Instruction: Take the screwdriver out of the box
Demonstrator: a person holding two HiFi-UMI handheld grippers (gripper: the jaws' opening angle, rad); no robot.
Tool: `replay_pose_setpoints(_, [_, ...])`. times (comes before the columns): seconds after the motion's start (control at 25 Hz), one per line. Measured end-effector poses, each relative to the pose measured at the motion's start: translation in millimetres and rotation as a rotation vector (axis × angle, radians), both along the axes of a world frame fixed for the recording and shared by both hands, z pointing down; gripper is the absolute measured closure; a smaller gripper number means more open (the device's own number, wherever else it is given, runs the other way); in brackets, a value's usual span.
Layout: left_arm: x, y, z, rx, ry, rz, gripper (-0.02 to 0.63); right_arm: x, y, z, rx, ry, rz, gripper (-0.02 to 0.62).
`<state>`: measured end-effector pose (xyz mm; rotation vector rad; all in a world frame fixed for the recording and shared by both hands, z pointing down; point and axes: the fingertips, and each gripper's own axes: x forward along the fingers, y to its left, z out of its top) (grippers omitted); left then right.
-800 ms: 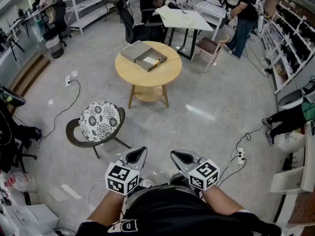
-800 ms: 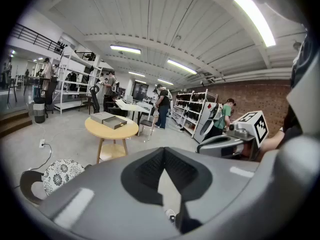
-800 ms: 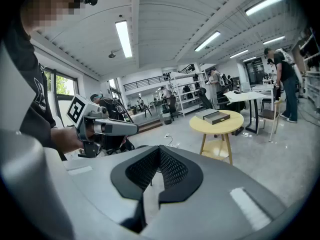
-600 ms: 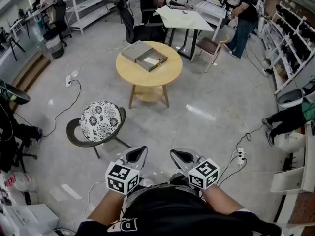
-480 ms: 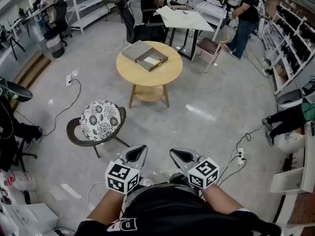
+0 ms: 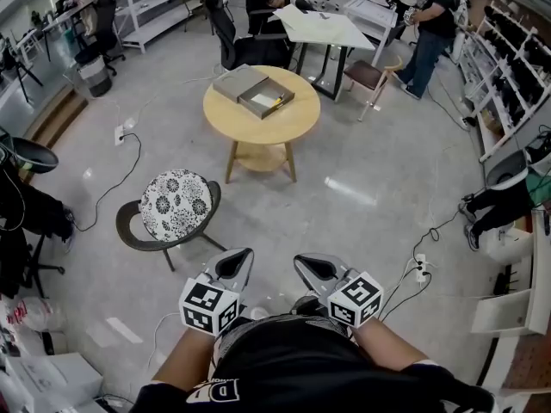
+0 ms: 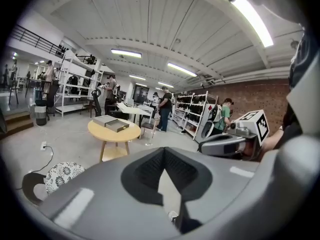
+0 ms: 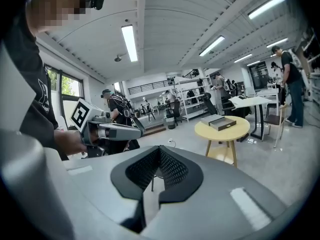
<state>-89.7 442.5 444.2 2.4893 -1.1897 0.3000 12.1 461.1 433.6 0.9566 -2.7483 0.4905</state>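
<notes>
Head view: at bottom centre, the left gripper [image 6: 232,267] and right gripper [image 6: 315,269] sit side by side, well apart from the round table [image 6: 258,126] at upper middle. On the table, the open box [image 6: 255,91] holds the screwdriver [image 6: 276,100], seen as a small yellow streak.

Left gripper view: jaws pressed together, nothing between them; the box is at middle left.

Right gripper view: jaws together, empty; the box is at middle right.
</notes>
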Motion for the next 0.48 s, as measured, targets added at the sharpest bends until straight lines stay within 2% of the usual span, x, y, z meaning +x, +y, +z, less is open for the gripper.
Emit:
replay_pose_setpoints(0.2, [-2, 5, 9, -0.017, -0.026, 0.031, 0.551, -9, 4, 3, 0.006, 0.034, -0.019, 0.597])
replay_pose_setpoints(0.48, [9, -6, 13, -0.021, -0.008, 0.054, 0.551, 9, -8, 17, -0.035, 0.048, 0.047, 0.597])
